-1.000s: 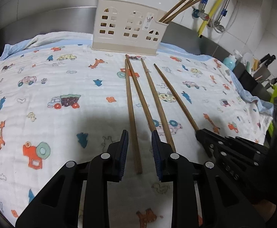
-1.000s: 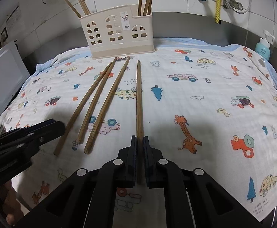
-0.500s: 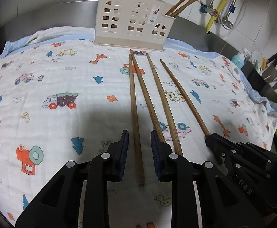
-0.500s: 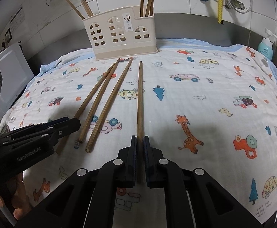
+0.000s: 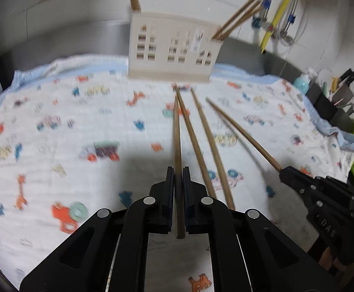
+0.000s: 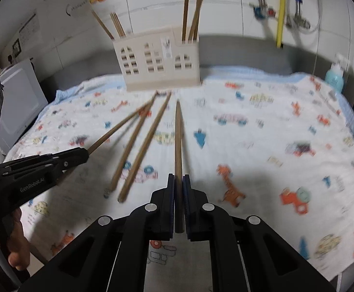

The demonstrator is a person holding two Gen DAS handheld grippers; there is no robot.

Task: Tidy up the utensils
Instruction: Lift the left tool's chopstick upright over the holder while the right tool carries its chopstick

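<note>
With both the left gripper [image 5: 177, 177] and the right gripper [image 6: 179, 185] clenched on a chopstick [image 5: 177, 131] apiece, the left jaws having just closed, each stick wanted lifting level and tip-first toward the holder [image 6: 156, 60].

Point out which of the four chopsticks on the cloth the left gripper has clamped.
The outermost chopstick on the left gripper side; its neighbours lie loose, the far one is in the right gripper.

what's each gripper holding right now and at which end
Left gripper pinches a brown wooden chopstick near its thick near end; right gripper pinches another brown wooden chopstick likewise near its thick end.
</note>
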